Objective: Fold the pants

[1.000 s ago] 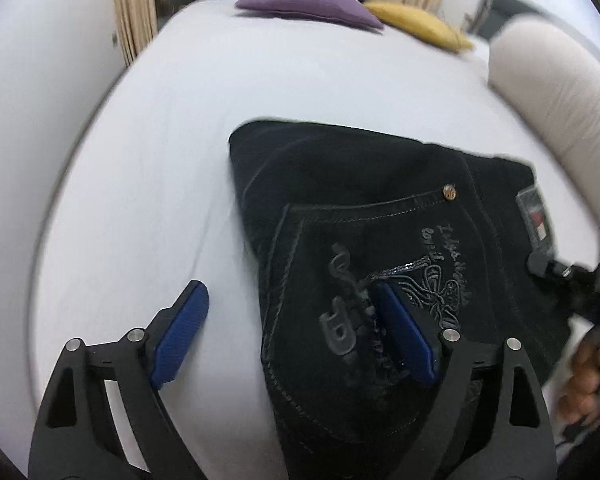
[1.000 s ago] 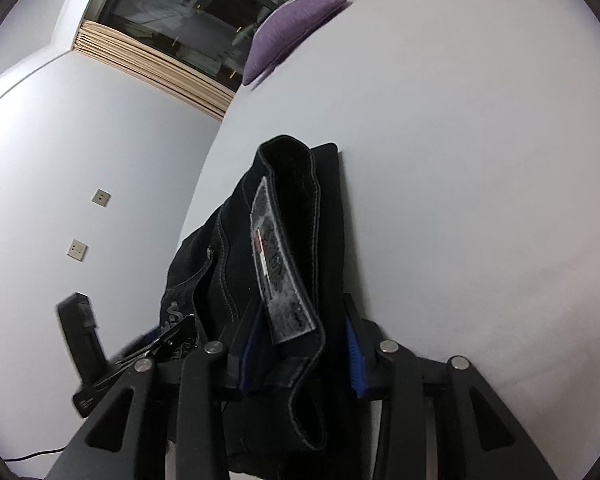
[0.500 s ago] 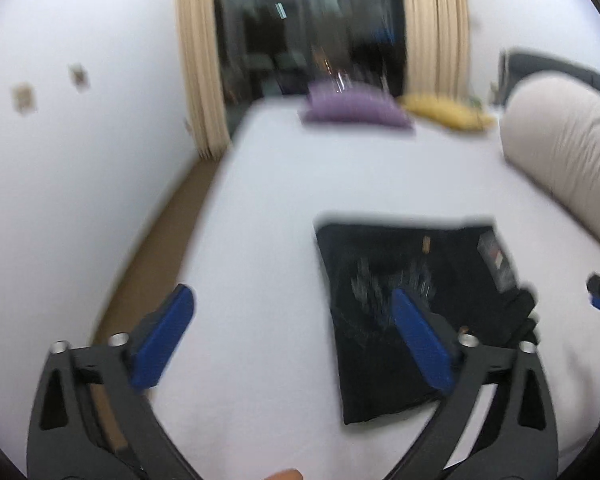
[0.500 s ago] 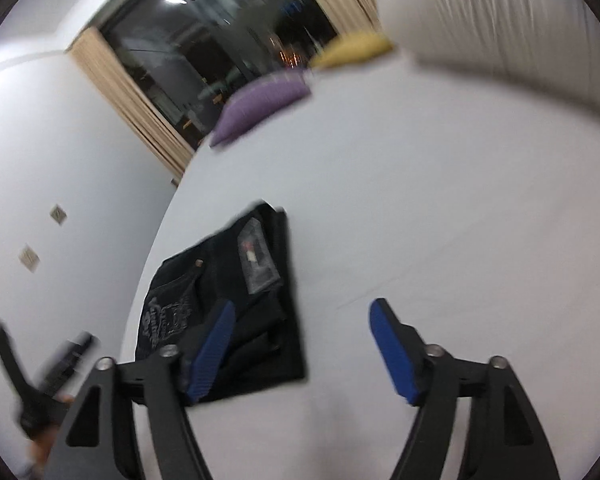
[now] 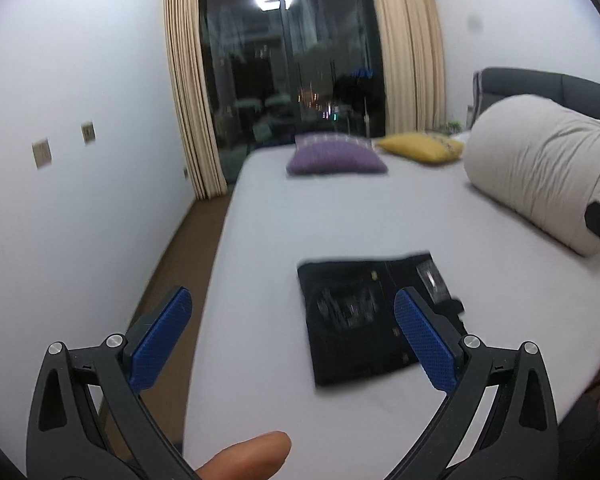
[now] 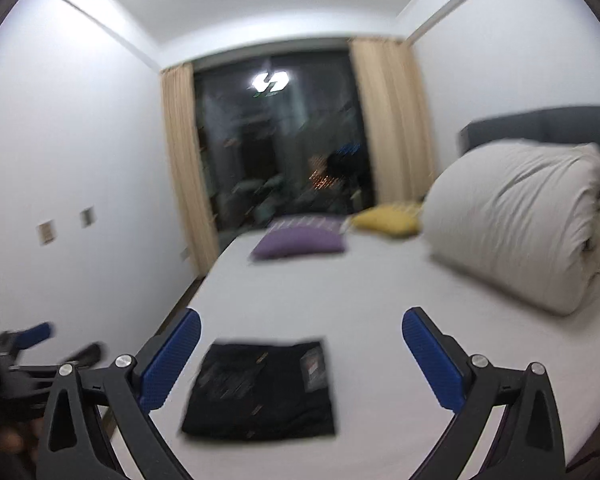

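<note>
The black pants (image 5: 360, 316) lie folded into a compact rectangle on the white bed (image 5: 340, 208), near its front edge. They also show in the right wrist view (image 6: 264, 388), with a label patch on top. My left gripper (image 5: 292, 336) is open and empty, held up and back from the pants. My right gripper (image 6: 300, 356) is open and empty, raised above the bed; the pants show between its blue pads. The left gripper shows at the left edge of the right wrist view (image 6: 28, 340).
A purple cushion (image 5: 336, 158) and a yellow cushion (image 5: 420, 148) lie at the far end of the bed. A rolled beige duvet (image 5: 540, 168) lies on the right before a grey headboard (image 5: 548, 84). A wall and brown floor strip (image 5: 172, 248) are left.
The right gripper has let go of the pants' waistband and opened. Both grippers have pulled back and up from the pants, which lie flat and look smaller.
</note>
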`<state>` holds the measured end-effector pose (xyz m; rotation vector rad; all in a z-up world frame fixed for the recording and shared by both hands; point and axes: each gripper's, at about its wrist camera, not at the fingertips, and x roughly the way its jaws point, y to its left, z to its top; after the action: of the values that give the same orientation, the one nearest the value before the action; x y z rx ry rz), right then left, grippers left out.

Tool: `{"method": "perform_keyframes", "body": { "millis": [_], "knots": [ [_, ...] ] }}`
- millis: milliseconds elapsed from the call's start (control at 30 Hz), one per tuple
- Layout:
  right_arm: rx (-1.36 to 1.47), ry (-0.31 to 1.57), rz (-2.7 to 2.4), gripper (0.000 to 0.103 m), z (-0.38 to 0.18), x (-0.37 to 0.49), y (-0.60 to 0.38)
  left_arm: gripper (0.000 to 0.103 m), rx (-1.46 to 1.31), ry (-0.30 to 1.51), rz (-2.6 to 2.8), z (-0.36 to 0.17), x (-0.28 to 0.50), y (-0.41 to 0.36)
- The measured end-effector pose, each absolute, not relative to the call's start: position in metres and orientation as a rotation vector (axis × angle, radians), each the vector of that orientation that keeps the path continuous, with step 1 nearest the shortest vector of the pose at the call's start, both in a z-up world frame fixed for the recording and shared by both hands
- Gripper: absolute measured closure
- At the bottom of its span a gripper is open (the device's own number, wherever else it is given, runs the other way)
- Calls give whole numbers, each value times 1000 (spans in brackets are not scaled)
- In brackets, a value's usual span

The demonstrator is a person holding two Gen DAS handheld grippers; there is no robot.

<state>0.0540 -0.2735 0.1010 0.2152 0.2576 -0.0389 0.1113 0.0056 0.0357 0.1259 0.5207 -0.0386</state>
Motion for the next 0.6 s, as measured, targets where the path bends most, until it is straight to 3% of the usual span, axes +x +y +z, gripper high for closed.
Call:
{"method": "perform_keyframes", "body": {
  "millis": [233, 600],
  "knots": [
    [267, 448, -57, 0, 80, 48, -261, 0, 55, 664, -42, -5, 101, 7],
    [221, 511, -61, 0, 62, 52, -240, 0, 25, 753, -18, -49, 120, 9]
  ]
}}
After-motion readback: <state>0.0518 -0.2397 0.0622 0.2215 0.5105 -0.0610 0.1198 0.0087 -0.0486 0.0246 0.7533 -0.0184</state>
